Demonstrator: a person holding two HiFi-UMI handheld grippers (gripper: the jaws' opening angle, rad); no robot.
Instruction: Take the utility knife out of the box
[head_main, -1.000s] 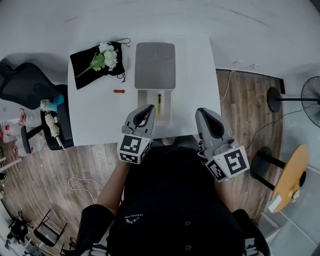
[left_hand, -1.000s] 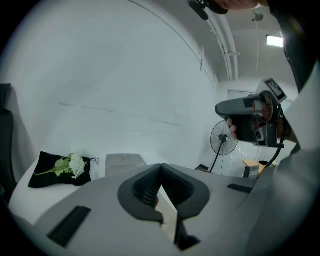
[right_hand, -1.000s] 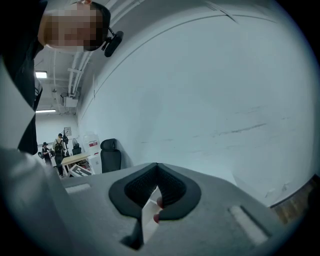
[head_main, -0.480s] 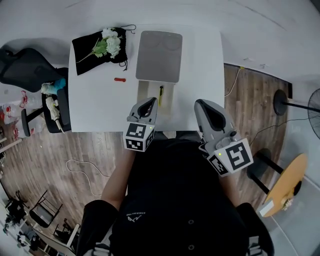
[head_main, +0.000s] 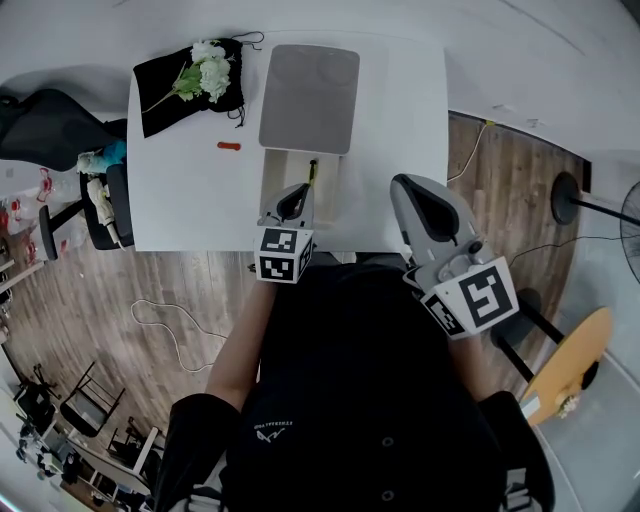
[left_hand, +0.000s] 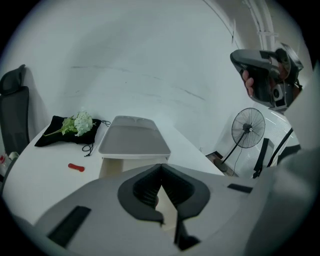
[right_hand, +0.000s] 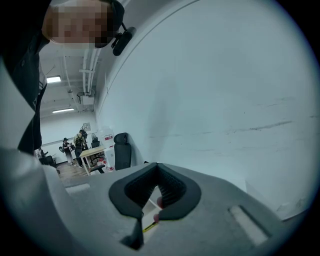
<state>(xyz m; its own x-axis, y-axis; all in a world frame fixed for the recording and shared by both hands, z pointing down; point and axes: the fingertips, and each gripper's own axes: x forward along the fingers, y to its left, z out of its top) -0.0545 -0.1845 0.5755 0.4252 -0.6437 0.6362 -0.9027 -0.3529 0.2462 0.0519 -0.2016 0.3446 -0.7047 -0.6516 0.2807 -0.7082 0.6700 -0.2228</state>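
Closest to me, at the near edge of the white table (head_main: 180, 200), both tongs were closed with nothing in them. The left gripper (head_main: 298, 192) hung over the near end of the box (head_main: 268, 190), its ribbed black pads (left_hand: 147, 188) meeting at the tips (only a narrow wedge of light showed beneath them). The right gripper (head_main: 407, 188) sat apart to the right, beside the box, its grooved pads likewise brought together on nothing. Just beyond the left tips, the utility knife (head_main: 311, 175) lay inside the box: a slim yellow-and-black bar in the pale, shallow, rectangular tray. Whether the left gripper touched the box I could not tell. Past that, the smooth grey lid (head_main: 308, 97), with rounded corners, stood at the box's far end. Left of it lay a small red piece (head_main: 229, 146), and farthest, at the table's corner, a black cloth pouch (head_main: 170, 100) bearing white flowers (head_main: 210, 68).
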